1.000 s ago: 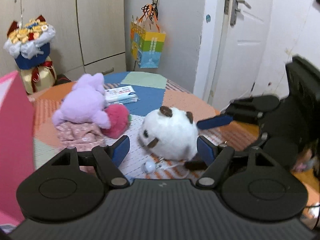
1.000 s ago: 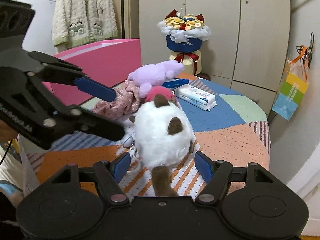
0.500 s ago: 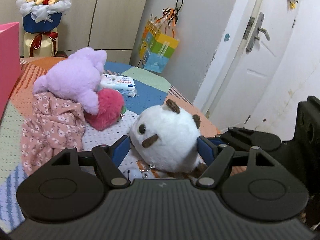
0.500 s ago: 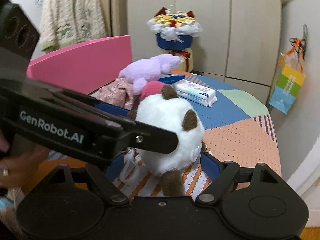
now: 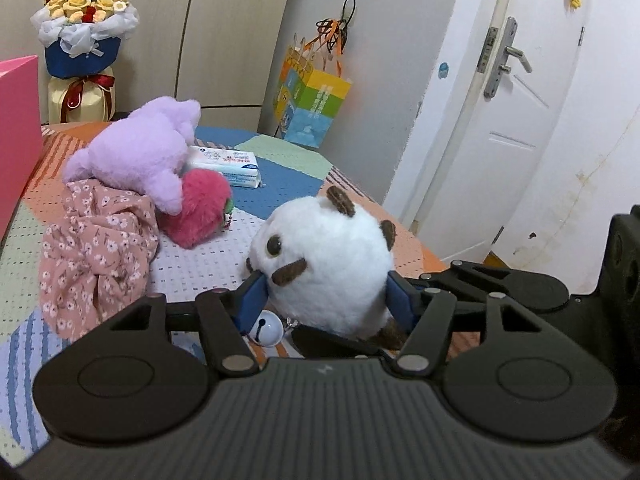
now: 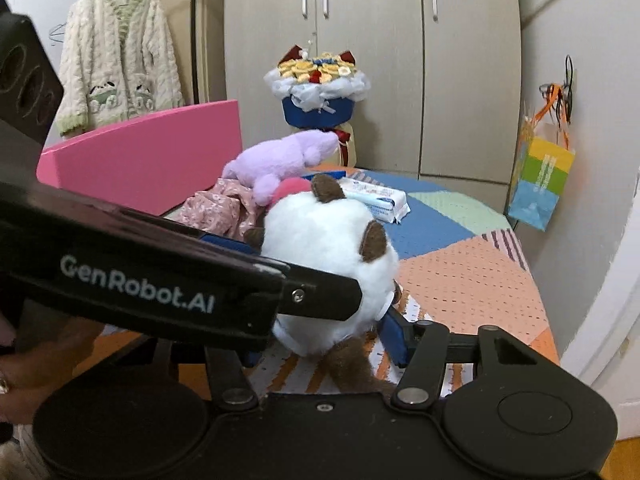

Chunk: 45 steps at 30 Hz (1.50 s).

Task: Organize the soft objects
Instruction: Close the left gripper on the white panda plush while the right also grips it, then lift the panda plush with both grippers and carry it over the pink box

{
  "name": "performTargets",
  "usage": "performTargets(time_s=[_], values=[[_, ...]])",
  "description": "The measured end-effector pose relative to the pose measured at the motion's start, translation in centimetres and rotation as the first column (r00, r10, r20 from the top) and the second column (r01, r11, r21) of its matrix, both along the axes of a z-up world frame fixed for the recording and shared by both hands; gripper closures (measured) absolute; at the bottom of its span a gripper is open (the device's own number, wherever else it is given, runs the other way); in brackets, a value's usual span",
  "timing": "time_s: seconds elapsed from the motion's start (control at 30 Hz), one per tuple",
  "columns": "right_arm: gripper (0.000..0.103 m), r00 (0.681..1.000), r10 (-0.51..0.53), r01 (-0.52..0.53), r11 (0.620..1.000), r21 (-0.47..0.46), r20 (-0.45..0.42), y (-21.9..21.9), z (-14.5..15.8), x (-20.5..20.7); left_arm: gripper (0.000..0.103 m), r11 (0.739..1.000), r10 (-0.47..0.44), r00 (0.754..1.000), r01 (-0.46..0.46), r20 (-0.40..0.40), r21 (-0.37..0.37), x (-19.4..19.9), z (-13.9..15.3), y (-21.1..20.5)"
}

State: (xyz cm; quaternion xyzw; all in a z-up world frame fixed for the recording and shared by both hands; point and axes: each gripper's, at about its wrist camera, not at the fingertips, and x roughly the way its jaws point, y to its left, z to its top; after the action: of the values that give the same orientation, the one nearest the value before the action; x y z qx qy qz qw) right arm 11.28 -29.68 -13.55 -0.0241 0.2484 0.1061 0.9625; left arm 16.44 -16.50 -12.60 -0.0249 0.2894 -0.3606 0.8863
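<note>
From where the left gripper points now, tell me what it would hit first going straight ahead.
The white plush toy: it already sits between the left gripper's pads, which look pressed to its sides. Beyond it, probably the patchwork table.

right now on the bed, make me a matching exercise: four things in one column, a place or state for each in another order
Things:
1. white round plush
2. purple plush
3. floral cloth
4. gift bag

Places or states:
a. hanging on the wall
b. crumpled beside the pink plush
c. between the left tool's blue pads
d. lying on top of the pink plush

Pairs: 1-c, 2-d, 3-b, 4-a
</note>
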Motion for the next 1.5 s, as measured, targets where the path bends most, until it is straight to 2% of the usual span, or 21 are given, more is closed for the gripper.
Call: performTargets(time_s=[0.17,0.57,0.77,0.93,1.13,1.33,1.5], values=[[0.041,0.999,0.009,-0.007,0.999,-0.039,0.051,0.9,0.5,-1.7,0.041,1.000,0.002,1.000,-0.002,0.012,-0.003,-1.5,0.9,0.5],[0.041,0.993,0.031,-0.023,0.997,-0.068,0.111,3.3,2.8,-5.5,0.041,0.999,0.028,0.992,-0.032,0.121,0.034,-6.7,3.7,2.4],[0.041,0.988,0.064,-0.052,0.995,-0.089,0.139,4.6,4.3,-6.9,0.041,0.998,0.042,0.993,-0.046,0.115,0.039,-8.2,5.3,4.2],[0.041,0.980,0.085,-0.067,0.992,-0.108,0.178,6.0,5.3,-8.0,0.041,0.996,0.053,0.986,-0.063,0.157,0.059,-9.5,6.7,5.3],[0.041,0.975,0.119,-0.099,0.988,-0.115,0.187,7.9,7.0,-9.0,0.041,0.992,0.070,0.981,-0.087,0.181,0.087,-11.4,8.3,7.1],[0.041,0.977,0.166,-0.157,0.985,-0.078,0.136,9.6,8.6,-9.7,0.041,0.986,0.099,0.984,-0.117,0.146,0.117,-12.4,9.7,9.4],[0.041,0.964,0.229,-0.220,0.973,-0.074,0.137,11.7,9.7,-9.5,0.041,0.979,0.140,0.976,-0.162,0.168,0.127,-12.8,11.2,11.9]])
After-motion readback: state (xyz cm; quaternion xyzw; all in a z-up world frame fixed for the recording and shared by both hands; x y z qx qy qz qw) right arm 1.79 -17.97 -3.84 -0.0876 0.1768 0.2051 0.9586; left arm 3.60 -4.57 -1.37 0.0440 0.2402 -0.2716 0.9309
